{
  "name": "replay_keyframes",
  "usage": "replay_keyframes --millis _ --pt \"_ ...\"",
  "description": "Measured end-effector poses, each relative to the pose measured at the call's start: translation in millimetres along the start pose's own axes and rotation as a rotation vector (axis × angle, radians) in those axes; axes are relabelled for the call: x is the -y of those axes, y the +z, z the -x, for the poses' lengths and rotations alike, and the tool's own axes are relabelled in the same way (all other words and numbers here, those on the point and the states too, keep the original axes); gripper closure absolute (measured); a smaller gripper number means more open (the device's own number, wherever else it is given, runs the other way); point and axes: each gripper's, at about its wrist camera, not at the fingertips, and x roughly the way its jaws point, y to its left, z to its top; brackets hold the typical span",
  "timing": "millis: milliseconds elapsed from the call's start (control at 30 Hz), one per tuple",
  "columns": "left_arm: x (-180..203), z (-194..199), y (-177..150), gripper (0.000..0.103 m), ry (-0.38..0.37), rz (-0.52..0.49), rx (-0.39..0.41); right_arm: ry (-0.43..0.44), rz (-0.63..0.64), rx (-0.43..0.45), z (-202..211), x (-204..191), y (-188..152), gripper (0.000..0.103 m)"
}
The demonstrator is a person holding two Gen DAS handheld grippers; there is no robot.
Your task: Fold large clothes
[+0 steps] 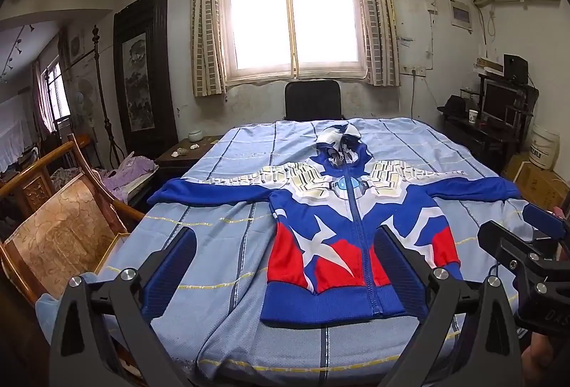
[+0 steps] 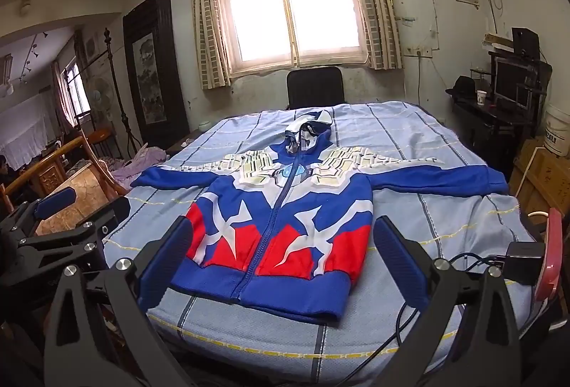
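**Lying flat: a zip hoodie spread on the bed, both grippers wide apart above its hem**

Spreading front-up across the blue checked bedspread [image 1: 249, 151], the hooded jacket [image 1: 342, 209] serves as the landmark for everything else. It is blue, white and red with star shapes, zipped closed, both sleeves stretched straight out to the sides, its hood [image 1: 340, 144] pointing toward the window [image 1: 292, 16] and its blue hem band at the near edge of the bed.

The left gripper [image 1: 285, 266] hovers near the jacket's hem, shifted toward the left sleeve side, tilted slightly downward. Its jaws stand fully apart with nothing between them but air; one finger is over bare bedspread left of the jacket, the other in front of the hem near the zip. No pad touches the cloth.

The right gripper [image 2: 285, 262] hangs over the same hem, roughly centred on the jacket, jaws likewise spread wide and empty, one finger in front of each lower corner.

Beyond the jacket's hood stands a black chair [image 1: 312, 100] against the wall under the window. Off the left sleeve is a wooden armchair [image 1: 64, 230]; off the right sleeve, a dark desk [image 2: 498, 112] with a white cup. A black cable [image 2: 402, 315] trails over the bedspread just right of the hem.
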Motion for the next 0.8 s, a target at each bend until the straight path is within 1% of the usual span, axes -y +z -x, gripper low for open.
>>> replay_keyframes --millis 800 --pt "-0.2 -1.8 -7.4 0.003 0.003 -0.001 -0.003 0.001 -0.001 0.002 0.5 -2.8 -1.2 0.004"
